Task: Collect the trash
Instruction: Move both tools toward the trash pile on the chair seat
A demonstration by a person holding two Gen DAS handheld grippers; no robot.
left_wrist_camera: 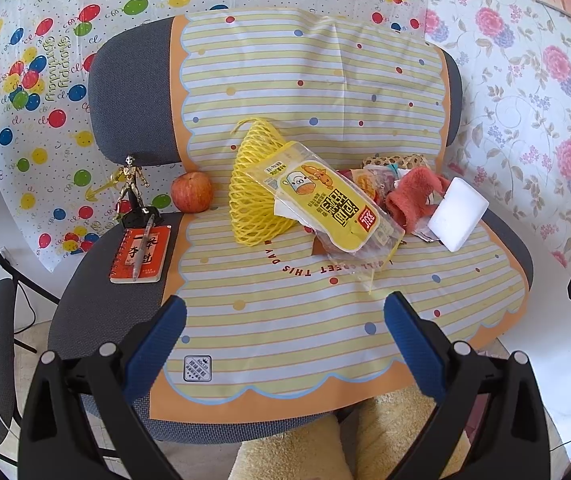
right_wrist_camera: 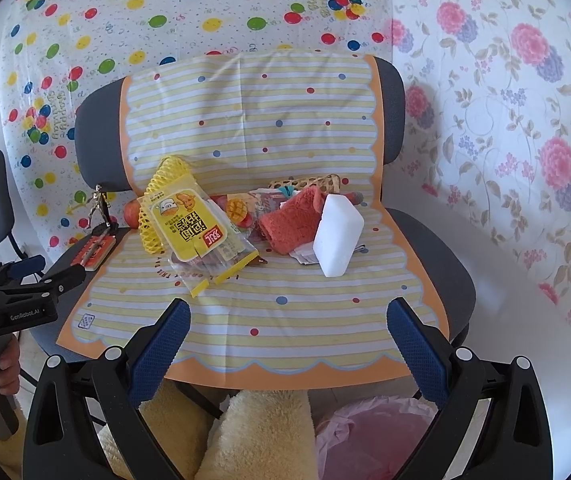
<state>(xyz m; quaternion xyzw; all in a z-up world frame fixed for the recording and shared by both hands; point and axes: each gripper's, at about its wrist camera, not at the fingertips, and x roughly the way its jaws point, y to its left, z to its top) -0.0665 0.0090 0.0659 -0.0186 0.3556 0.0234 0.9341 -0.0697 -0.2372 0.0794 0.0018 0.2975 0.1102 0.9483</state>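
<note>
item: yellow snack wrapper, propped on the yellow foam net at seat centre of the chair, twelve o'clock from your left gripper. your right gripper likewise hovers short. both spread wide, empty, touching nothing.
</note>
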